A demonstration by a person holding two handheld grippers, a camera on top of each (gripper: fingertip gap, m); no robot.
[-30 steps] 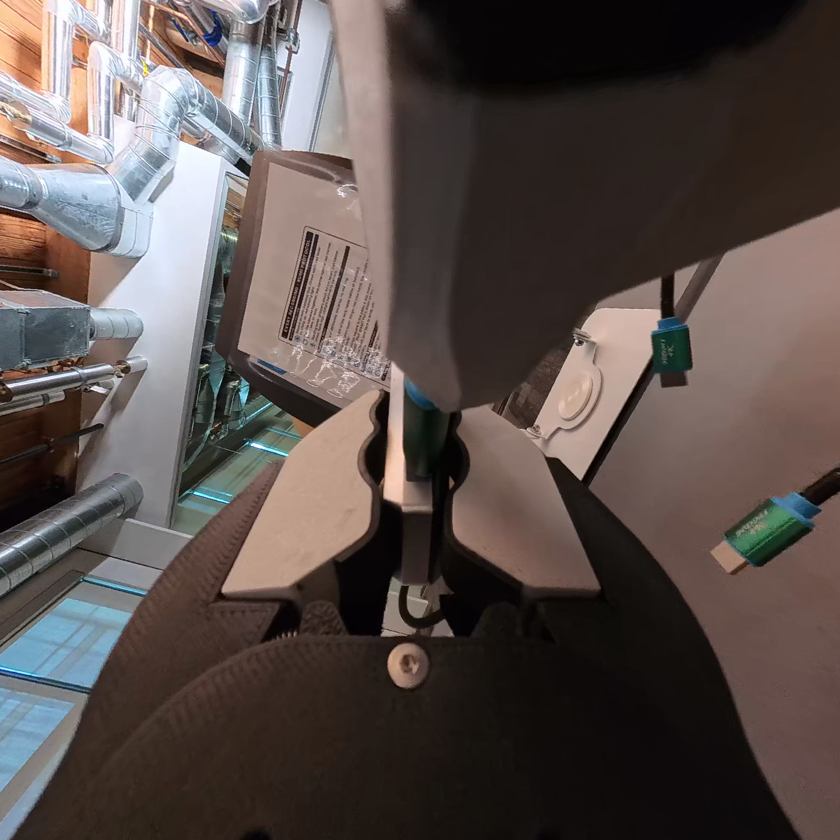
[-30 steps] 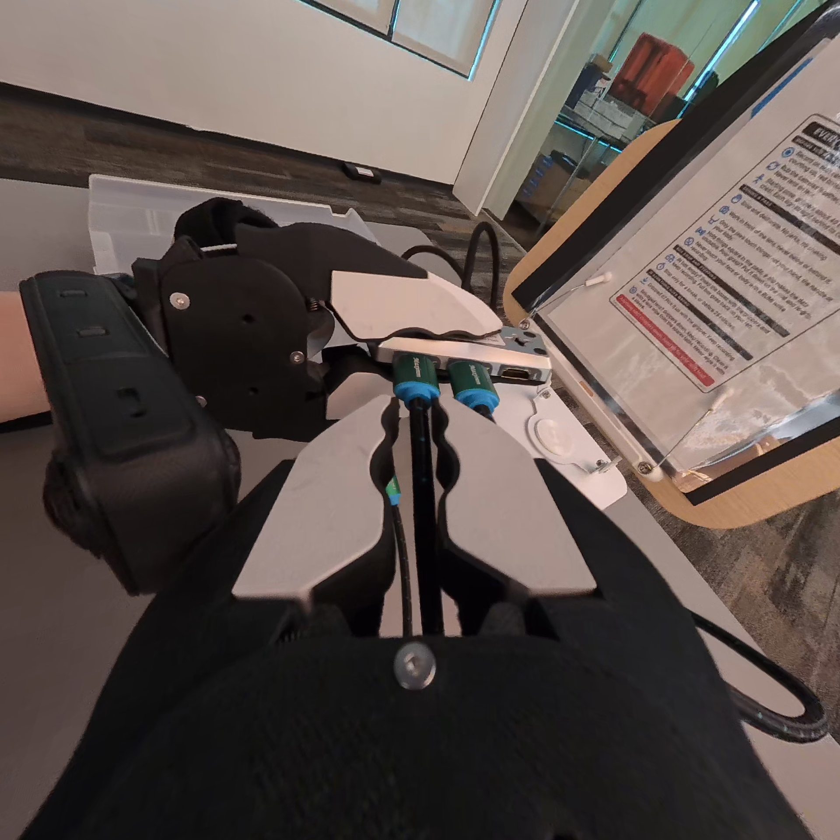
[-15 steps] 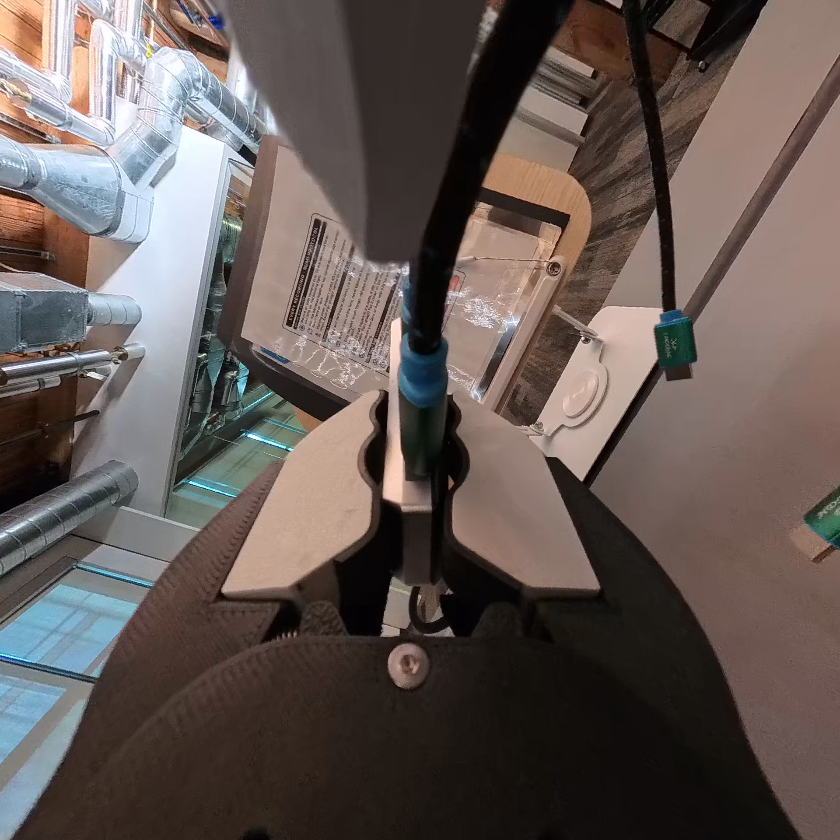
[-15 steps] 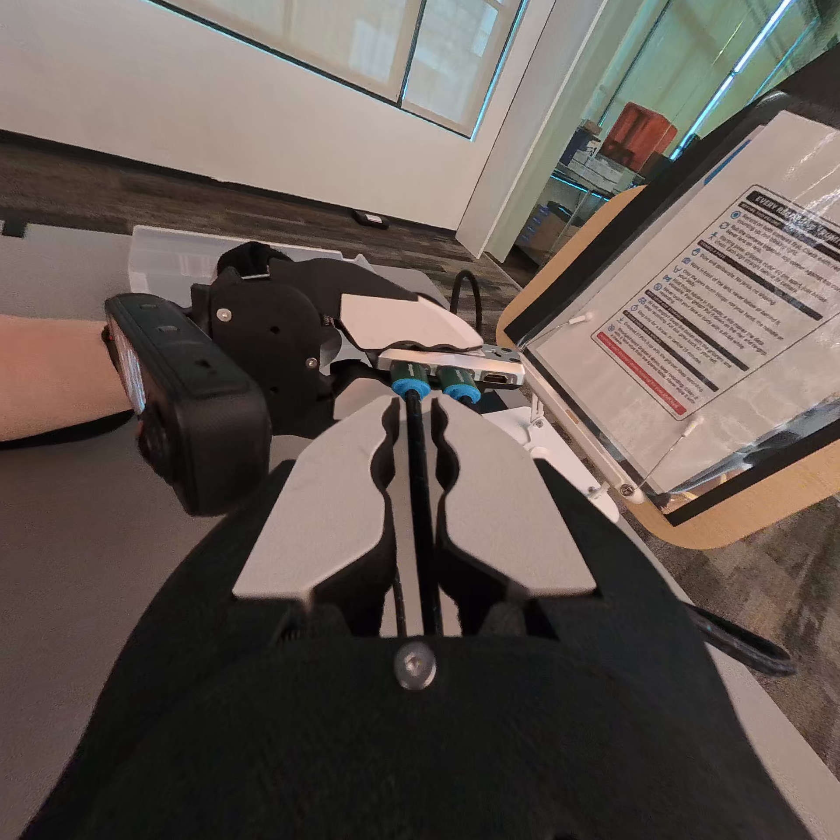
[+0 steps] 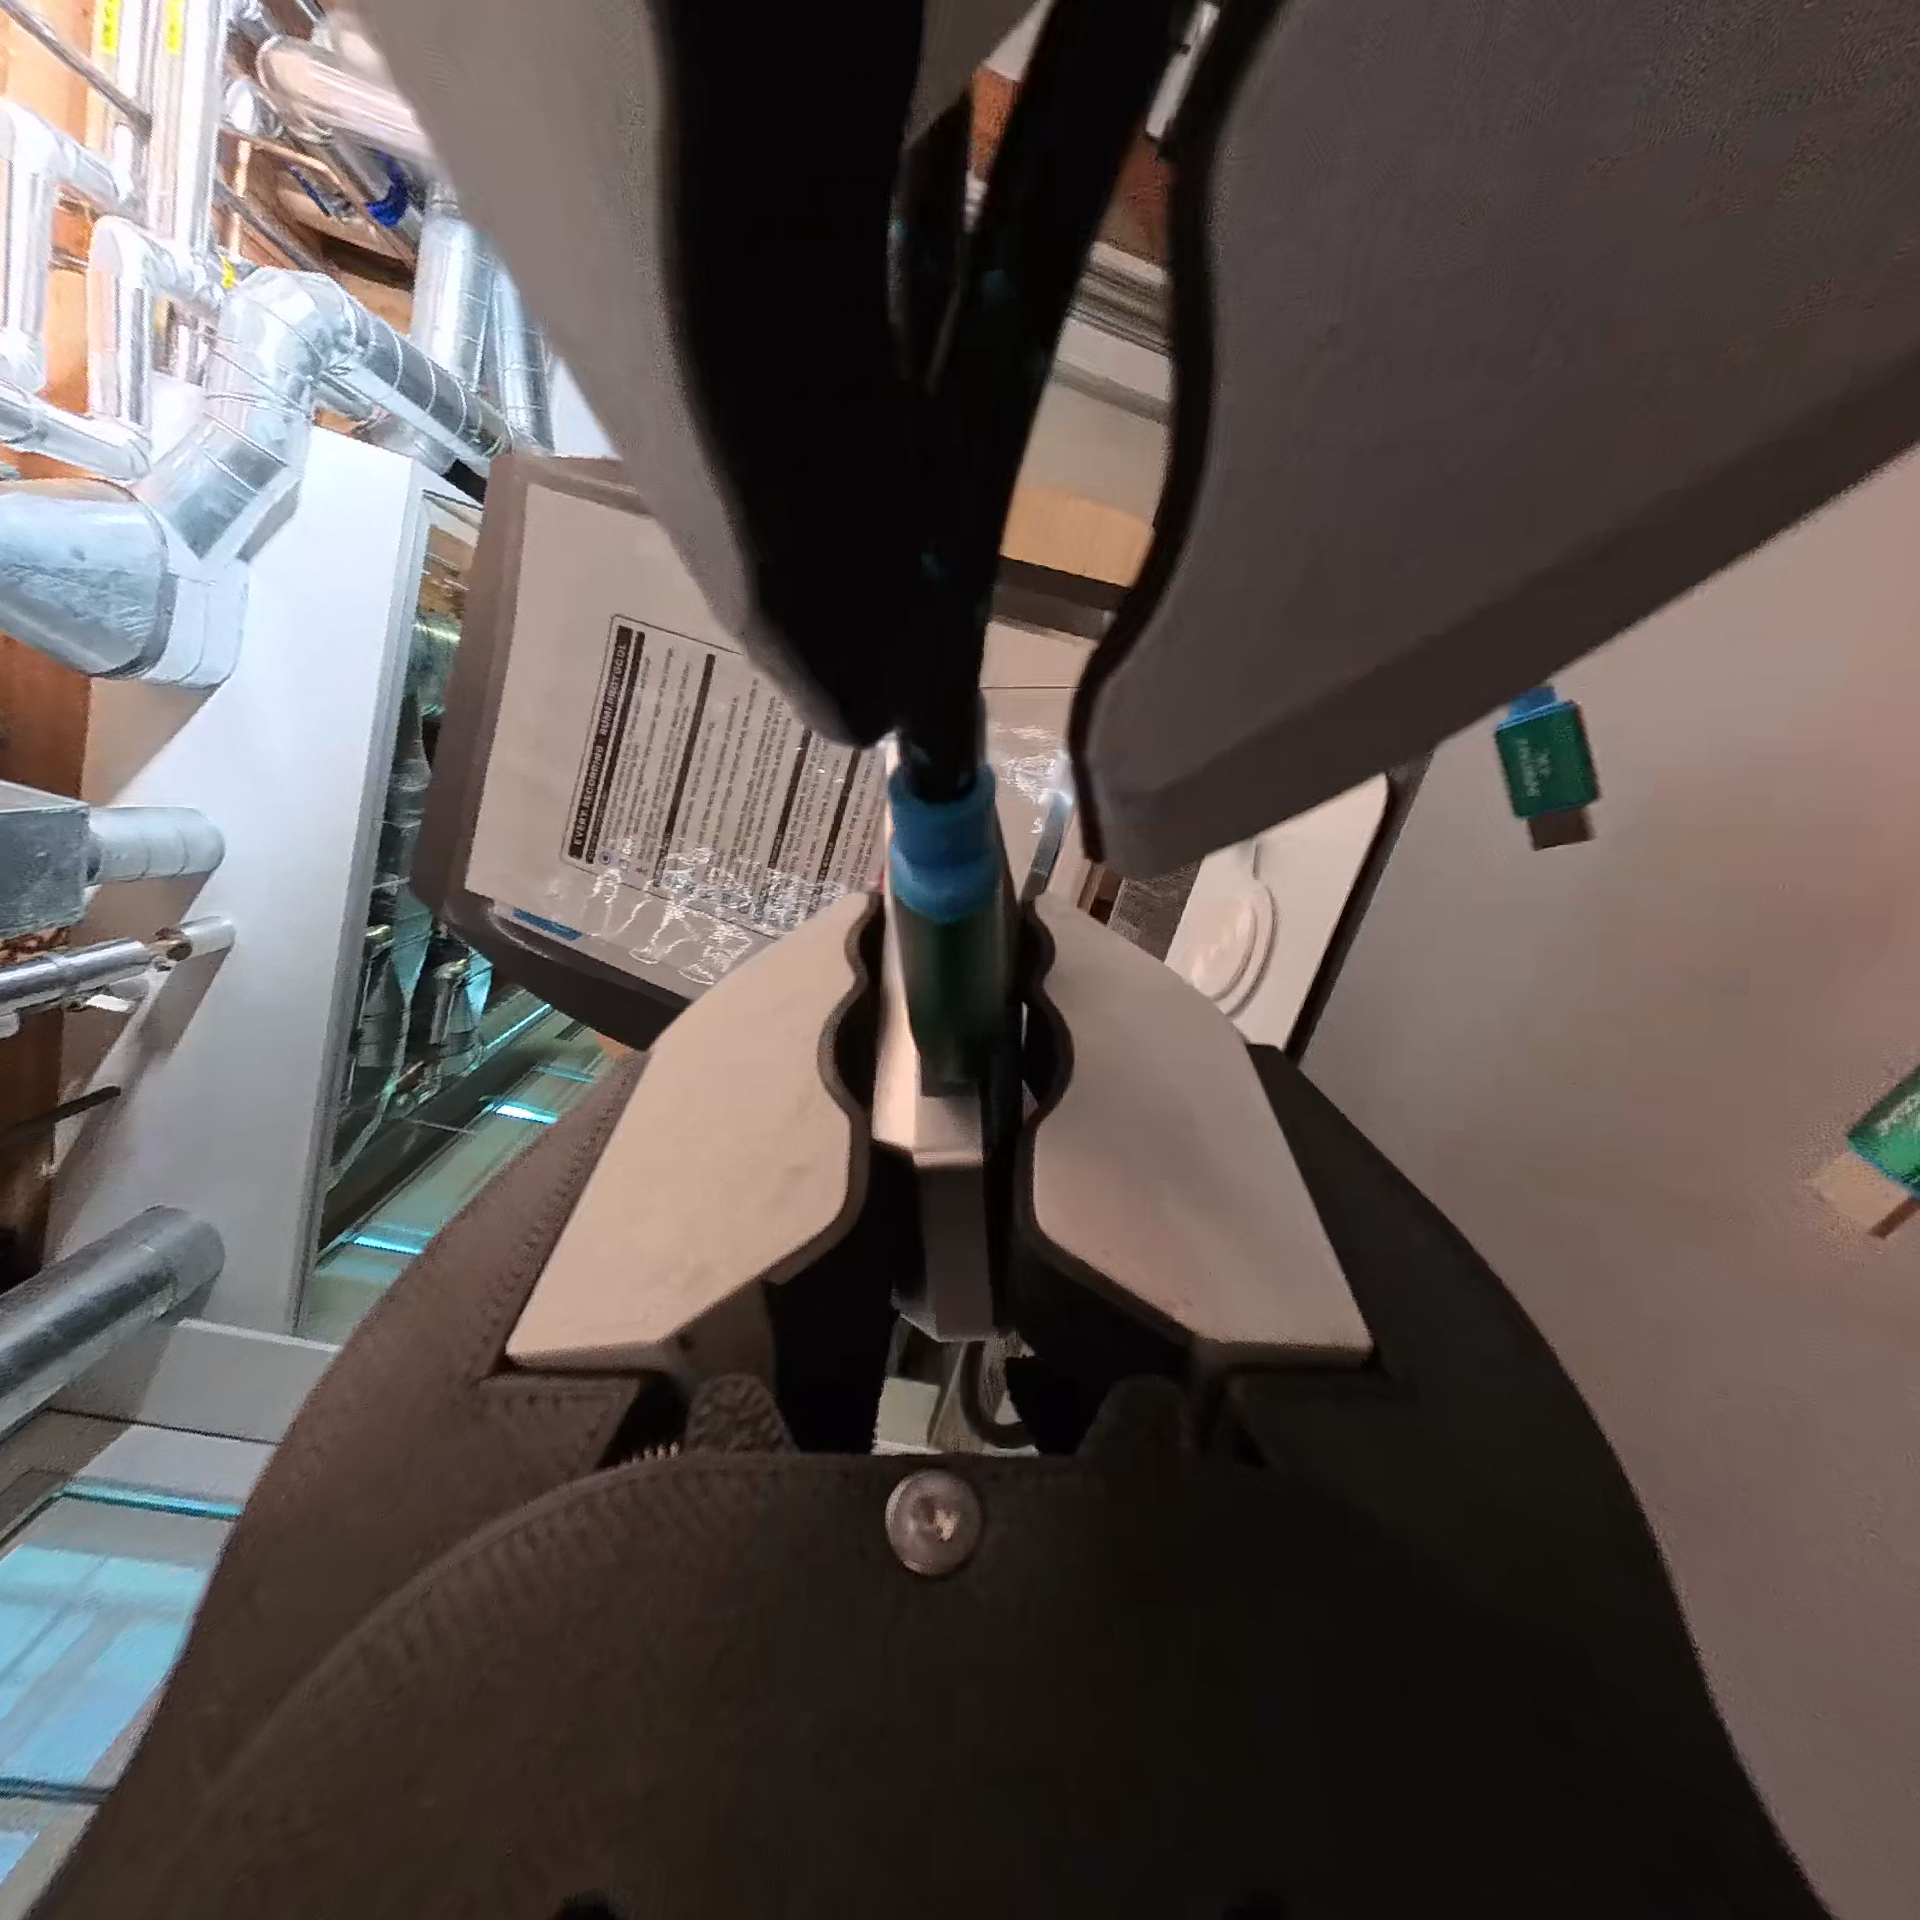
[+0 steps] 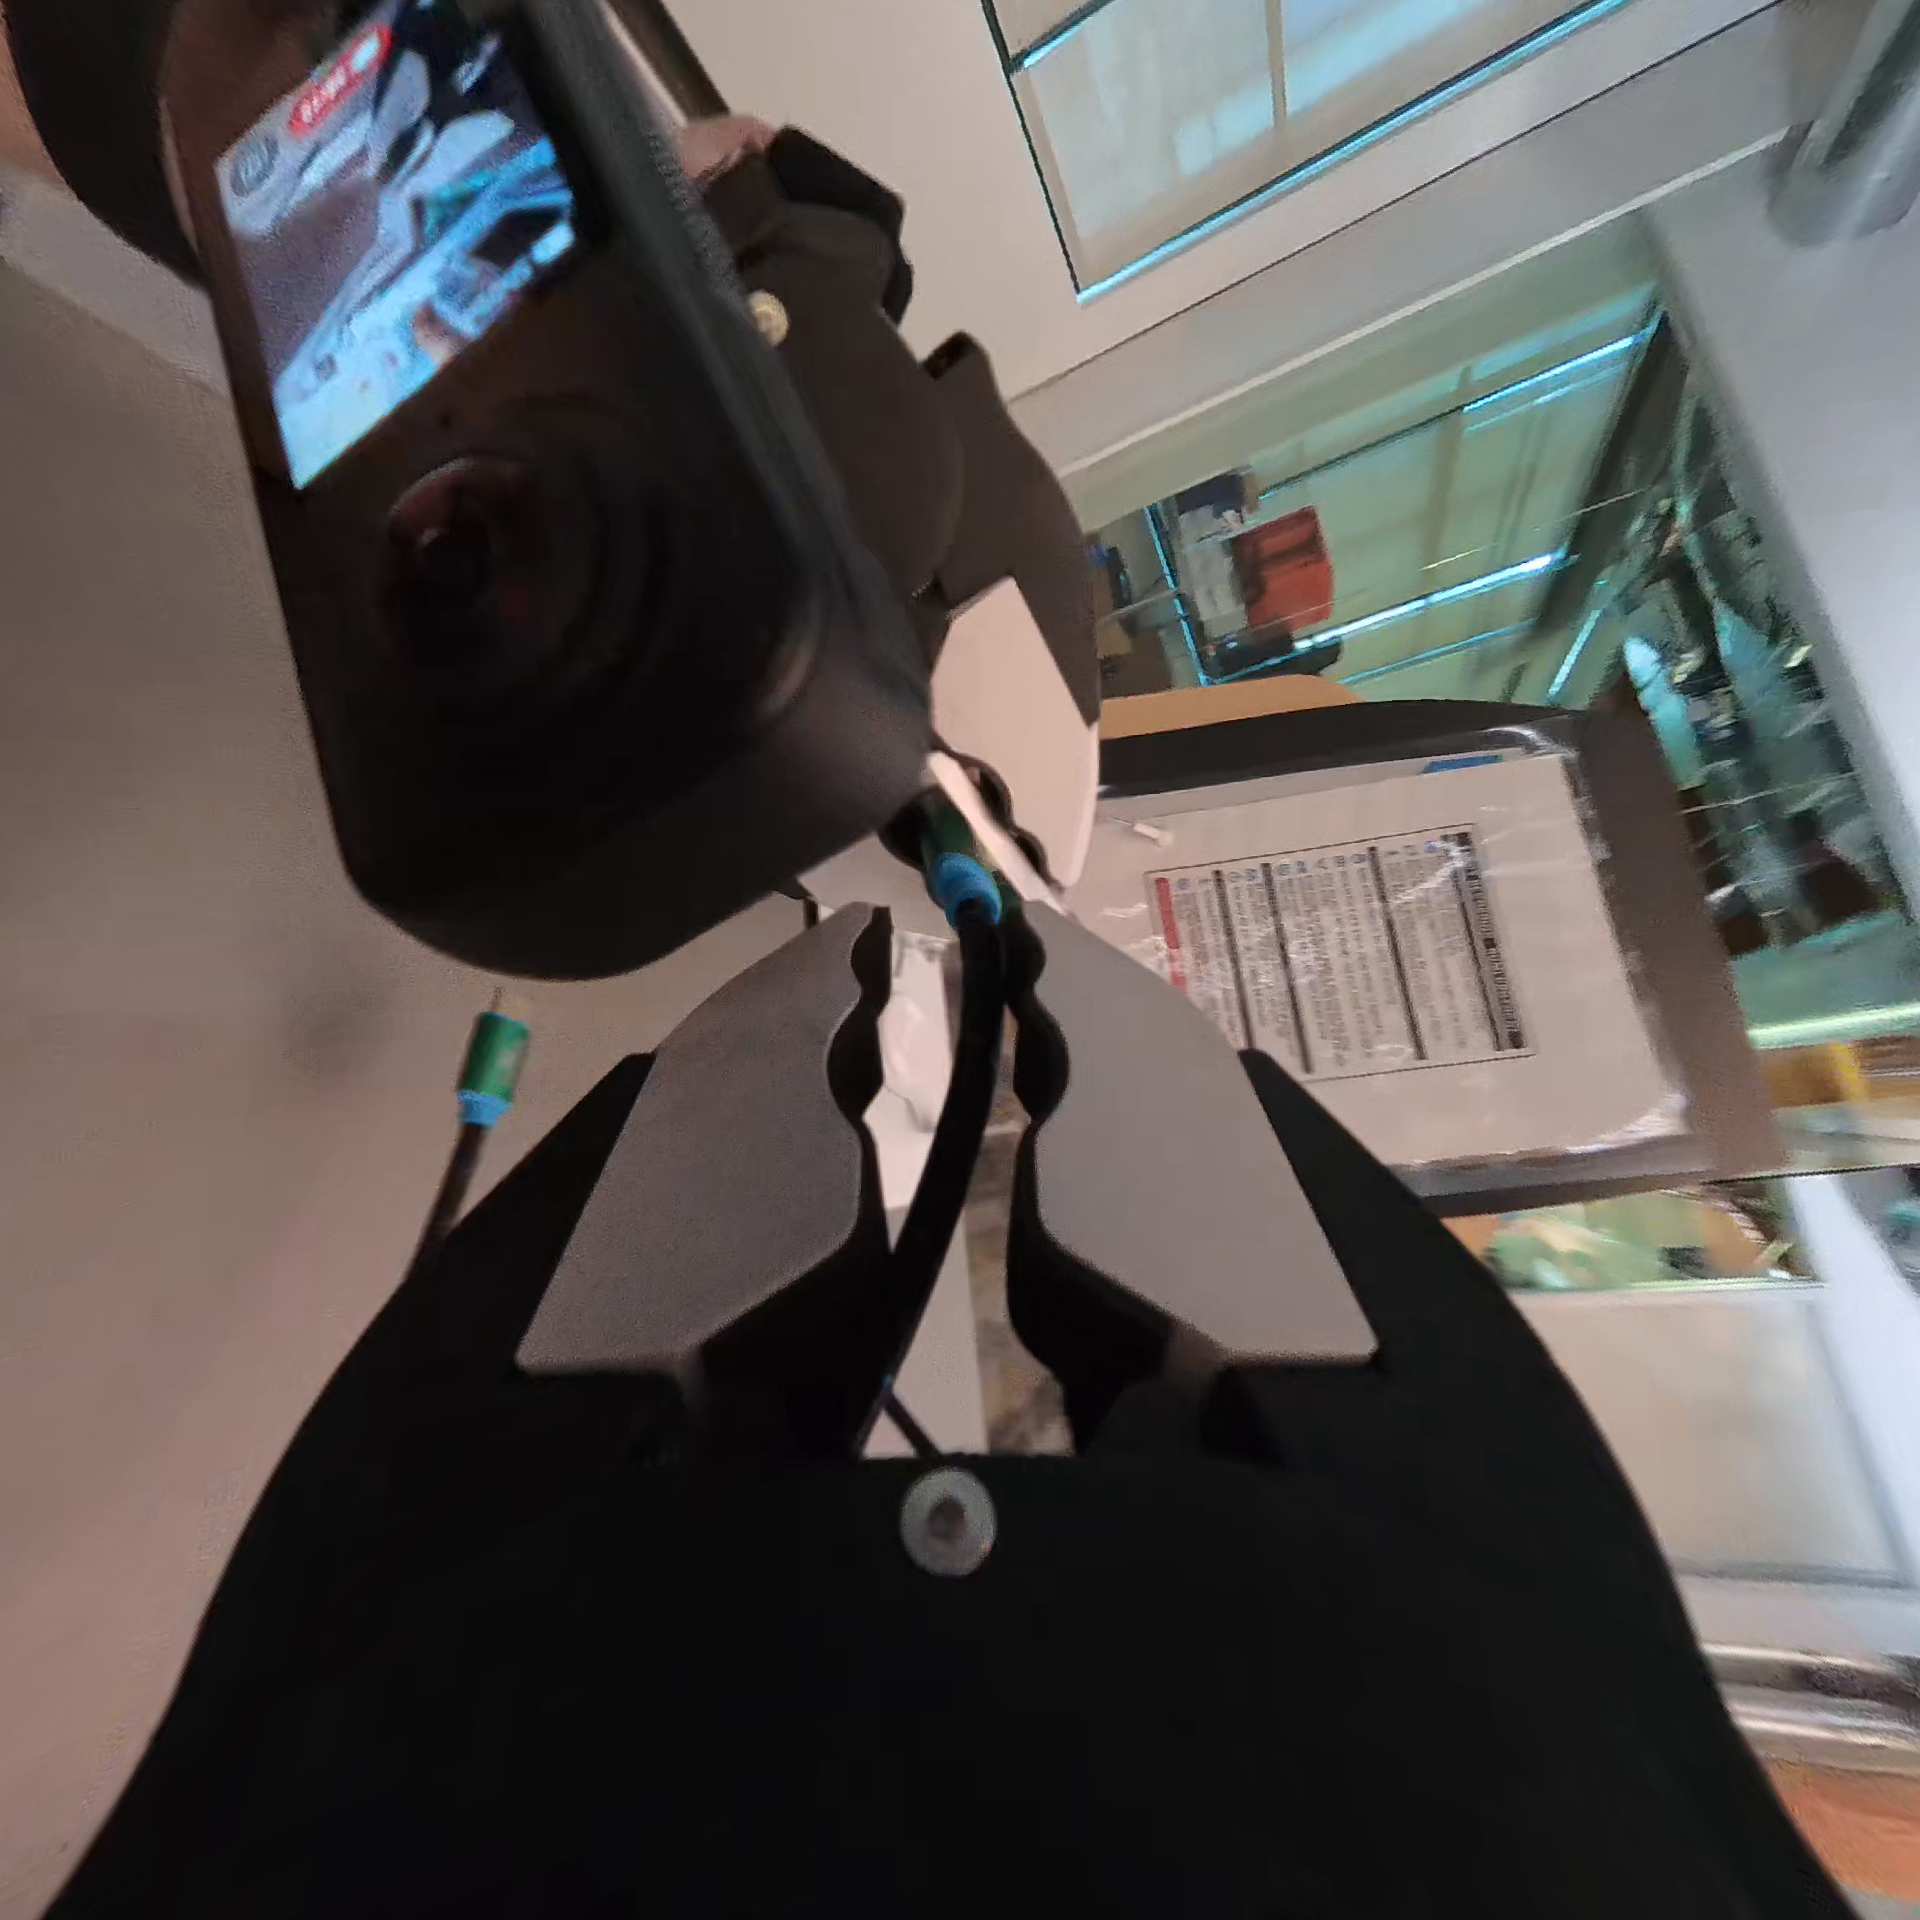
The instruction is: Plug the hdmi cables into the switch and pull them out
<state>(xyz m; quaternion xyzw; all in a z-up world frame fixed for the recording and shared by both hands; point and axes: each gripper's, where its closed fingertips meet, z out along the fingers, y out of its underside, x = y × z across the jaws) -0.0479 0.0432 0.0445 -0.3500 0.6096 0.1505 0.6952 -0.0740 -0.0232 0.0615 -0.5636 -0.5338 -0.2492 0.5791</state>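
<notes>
My left gripper [image 5: 945, 914] is shut on the thin silver switch [image 5: 940, 1236] and holds it edge-on above the table. A green HDMI plug with a blue collar [image 5: 935, 862] sits in the switch, and its black cable runs up between the fingers of my right gripper [image 5: 966, 774]. In the right wrist view my right gripper [image 6: 956, 925] is slightly open and loose around that cable [image 6: 961, 1049], just behind the plug [image 6: 951, 883]. A second plug beside it is mostly hidden. The left gripper's camera housing [image 6: 582, 623] fills the upper left.
Two loose green HDMI plugs [image 5: 1543, 769] [image 5: 1891, 1153] lie on the grey table [image 5: 1662, 1351]; one also shows in the right wrist view [image 6: 499, 1060]. A sign board in a plastic sleeve [image 6: 1351, 935] stands behind the switch. A white plastic lid [image 5: 1236, 935] lies by it.
My right gripper has rolled sideways and moved in close to the left gripper along the cable. The left gripper still holds the switch with the plug in it.
</notes>
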